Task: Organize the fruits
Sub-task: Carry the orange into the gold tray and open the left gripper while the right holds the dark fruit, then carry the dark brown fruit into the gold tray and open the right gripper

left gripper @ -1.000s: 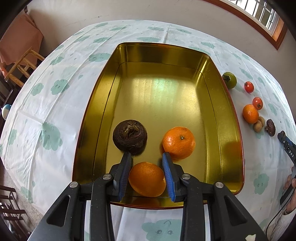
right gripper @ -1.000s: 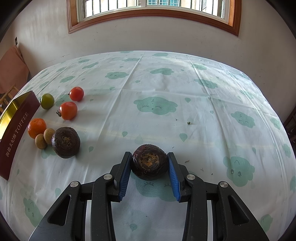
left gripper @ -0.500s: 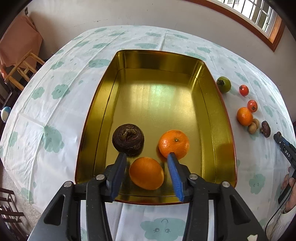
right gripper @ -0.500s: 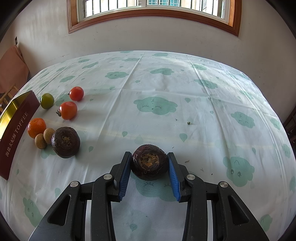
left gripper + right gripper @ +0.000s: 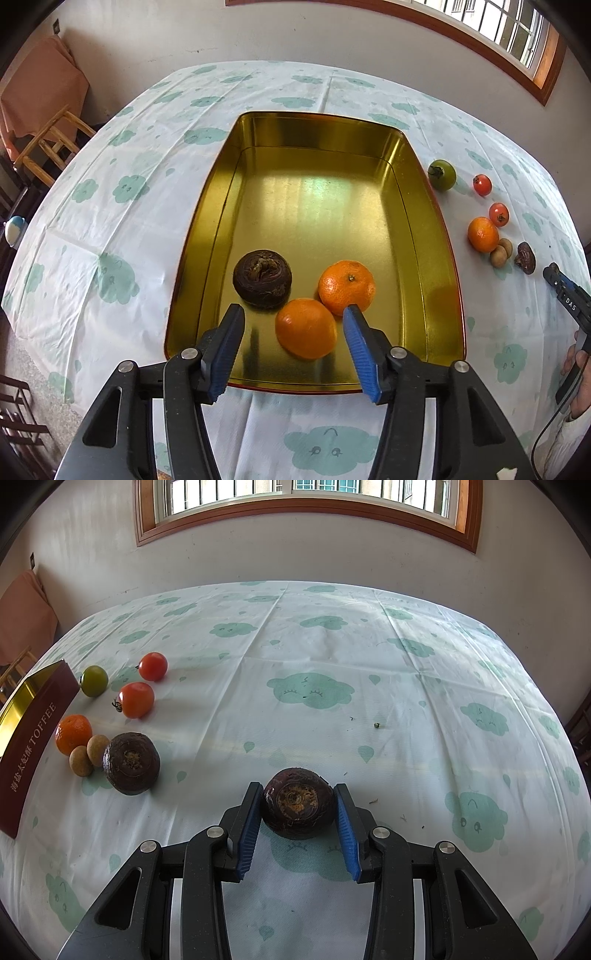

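we see the left gripper with its blue pads spread wide, hovering over the near end of the gold tin, touching nothing. inside the tin, near its front wall, lie three fruits: a near orange between the open jaws but clear of both pads, a second orange touching it just behind and to the right, and a dark brown fruit close beside them on the left. on the cloud-print tablecloth to the right of the tin sit a green tomato, two red tomatoes, a loose orange, two small tan fruits and another dark fruit. in the right wrist view, the right gripper has its jaws pinching a dark round fruit, one pad pressed to each side; we cannot tell whether the fruit rests on the cloth or is lifted off it. well to its left lies the same loose cluster beside the tin's maroon outer wall, which reads "toffee".
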Tool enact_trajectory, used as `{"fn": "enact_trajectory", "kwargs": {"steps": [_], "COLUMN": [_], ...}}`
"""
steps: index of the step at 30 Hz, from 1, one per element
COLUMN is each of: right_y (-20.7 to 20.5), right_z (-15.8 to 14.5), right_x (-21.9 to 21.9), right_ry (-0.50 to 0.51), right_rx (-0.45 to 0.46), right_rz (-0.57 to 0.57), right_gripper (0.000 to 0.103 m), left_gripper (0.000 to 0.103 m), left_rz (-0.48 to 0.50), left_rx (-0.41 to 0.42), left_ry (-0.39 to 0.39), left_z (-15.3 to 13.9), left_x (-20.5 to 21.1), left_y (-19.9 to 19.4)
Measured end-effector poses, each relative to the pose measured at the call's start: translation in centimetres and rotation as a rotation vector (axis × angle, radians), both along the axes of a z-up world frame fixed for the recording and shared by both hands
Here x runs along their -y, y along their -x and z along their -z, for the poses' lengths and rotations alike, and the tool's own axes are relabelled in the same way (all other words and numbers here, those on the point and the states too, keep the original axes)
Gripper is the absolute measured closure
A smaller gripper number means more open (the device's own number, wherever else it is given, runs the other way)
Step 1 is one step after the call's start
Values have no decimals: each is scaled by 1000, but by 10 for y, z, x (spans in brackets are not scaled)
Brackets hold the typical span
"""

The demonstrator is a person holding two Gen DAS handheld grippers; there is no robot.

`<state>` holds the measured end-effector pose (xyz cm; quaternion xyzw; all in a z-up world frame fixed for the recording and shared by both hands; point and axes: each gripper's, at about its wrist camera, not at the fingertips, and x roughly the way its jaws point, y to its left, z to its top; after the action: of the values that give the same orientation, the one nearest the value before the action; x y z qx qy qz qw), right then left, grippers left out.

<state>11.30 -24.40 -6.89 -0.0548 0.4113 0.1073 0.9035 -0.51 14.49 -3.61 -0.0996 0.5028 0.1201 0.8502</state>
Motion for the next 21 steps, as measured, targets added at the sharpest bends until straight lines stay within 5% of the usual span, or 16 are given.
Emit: {"fn": "enact_trajectory", "kwargs": {"steps": [14,21], "right_y": [3,17], "right_z": [-2,-30], "right_x": [0,-23], "right_ry": [-16,-61], "right_rx": [-1,39], "right_rz": [12,-37], "right_gripper": [64,64], "left_gripper": [44,42], "left_rz": [1,-3], "left_rx": [67,69], "left_ry": [-25,-8], "left_z": [-5,-3], "left_x": [-5,-10], "left_y": [9,14]}}
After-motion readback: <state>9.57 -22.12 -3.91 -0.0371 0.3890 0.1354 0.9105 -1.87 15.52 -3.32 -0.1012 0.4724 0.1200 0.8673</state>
